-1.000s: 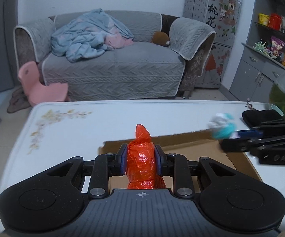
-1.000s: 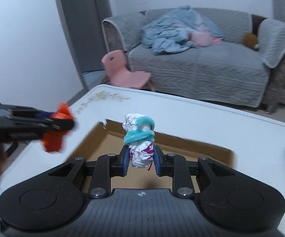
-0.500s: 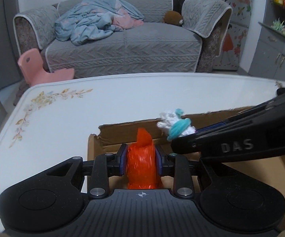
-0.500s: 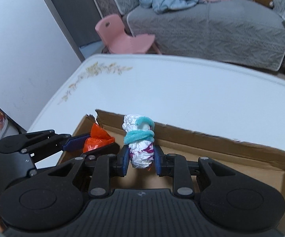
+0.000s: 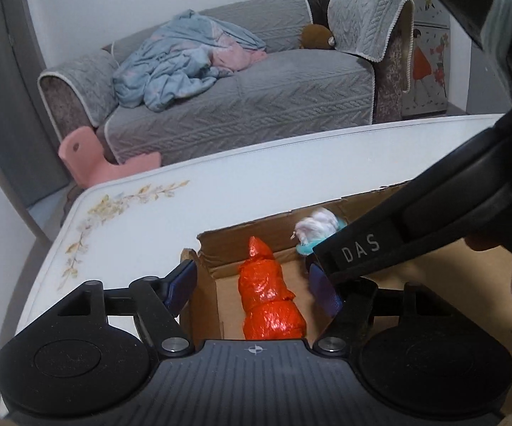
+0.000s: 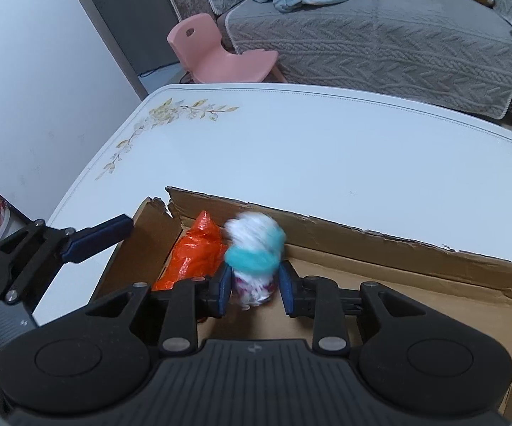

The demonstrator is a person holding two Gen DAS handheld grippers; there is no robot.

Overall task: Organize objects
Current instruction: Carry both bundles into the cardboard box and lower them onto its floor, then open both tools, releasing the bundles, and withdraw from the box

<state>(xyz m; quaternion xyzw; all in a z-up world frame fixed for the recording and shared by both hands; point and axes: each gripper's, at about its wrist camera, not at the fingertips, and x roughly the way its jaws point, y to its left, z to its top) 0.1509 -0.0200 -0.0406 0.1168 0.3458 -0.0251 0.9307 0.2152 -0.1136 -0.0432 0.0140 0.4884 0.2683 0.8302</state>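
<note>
An orange plastic bundle (image 5: pixel 268 293) lies in the near left corner of the shallow cardboard box (image 5: pixel 241 239); it also shows in the right wrist view (image 6: pixel 193 254). My left gripper (image 5: pixel 252 289) is open wide above it, its jaws apart on either side, one outside the box wall. A white bundle wrapped in teal (image 6: pixel 254 252) sits blurred between the parted jaws of my right gripper (image 6: pixel 254 289), just right of the orange one inside the box (image 6: pixel 398 245). It also shows in the left wrist view (image 5: pixel 316 229).
The box lies on a white table with a floral print (image 6: pixel 170 120). Beyond the table's far edge stand a grey sofa (image 5: pixel 241 96) with a blue blanket and a pink child's chair (image 6: pixel 216 55). My right gripper's body (image 5: pixel 415 227) crosses the left view.
Both grippers moved down into the box. The left gripper opened and let go of the orange bundle, which now lies in the box. The right jaws have parted around the white-teal bundle.
</note>
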